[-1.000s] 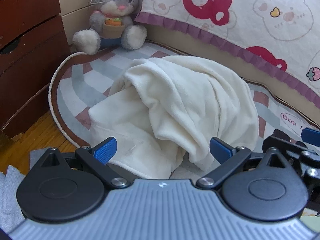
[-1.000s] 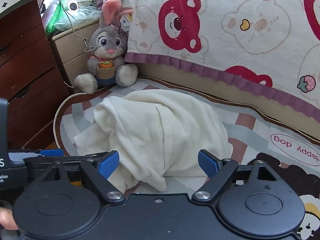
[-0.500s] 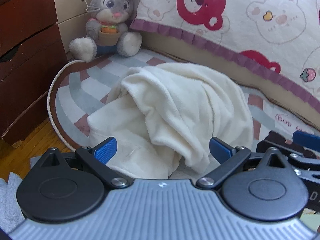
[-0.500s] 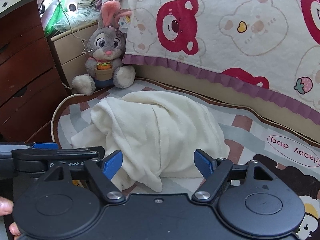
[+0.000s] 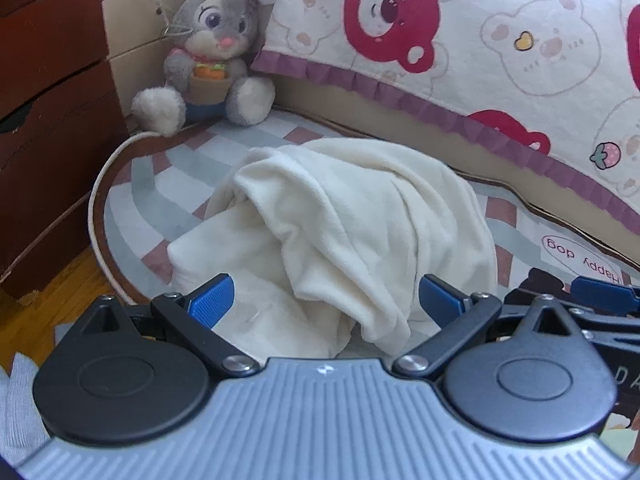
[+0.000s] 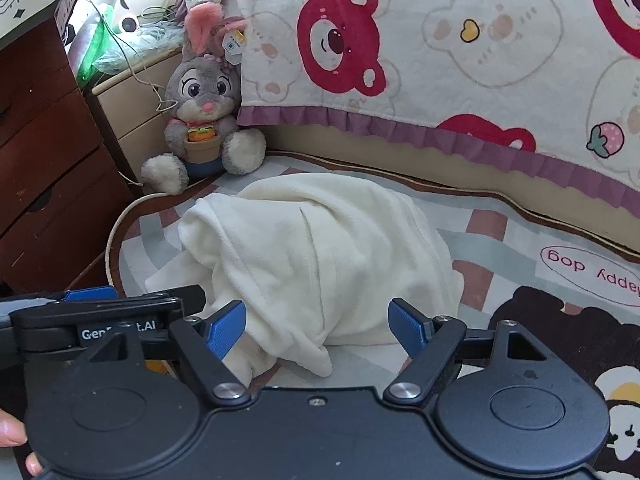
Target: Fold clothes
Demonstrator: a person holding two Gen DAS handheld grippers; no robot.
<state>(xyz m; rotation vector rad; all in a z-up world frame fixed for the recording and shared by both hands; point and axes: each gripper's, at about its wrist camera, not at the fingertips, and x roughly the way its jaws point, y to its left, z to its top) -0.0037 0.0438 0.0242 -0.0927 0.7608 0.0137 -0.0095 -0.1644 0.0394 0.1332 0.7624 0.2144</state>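
Cream fleece garment [image 5: 340,232]: one, crumpled in a heap on the checked rug [image 5: 132,216], beside the bed with its bear-print cover [image 6: 460,52].
My left tongs [image 5: 323,300]: blue pads spread wide, nothing gripped, garment just ahead.
My right tongs [image 6: 318,326]: spread wide, empty; its jaws narrowed slightly a moment ago.
Plush rabbit [image 6: 204,108]: seated at the rug's far corner against the bed.

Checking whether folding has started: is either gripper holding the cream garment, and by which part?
Nothing is held. The left gripper and right gripper are both open, their pads clear of the crumpled cream garment.
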